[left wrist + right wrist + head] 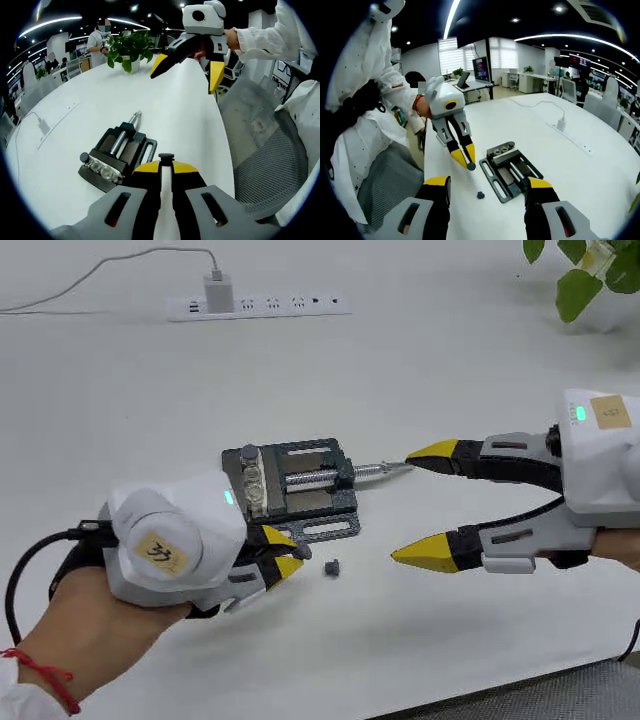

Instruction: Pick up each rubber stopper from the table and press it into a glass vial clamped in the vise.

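Left gripper view revealed a stopper (pixel 166 158) pinched tight by the left gripper (pixel 166 167); the right gripper (pixel 400 507) gaped wide.

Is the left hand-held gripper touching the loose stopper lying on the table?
Apart. The right gripper view shows bare table between the left hand-held gripper with its held stopper and the loose stopper.

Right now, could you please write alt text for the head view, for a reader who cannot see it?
The left gripper, shut on a stopper, is beside a vise holding vials. A second stopper lies on the table; the right gripper is open at right.
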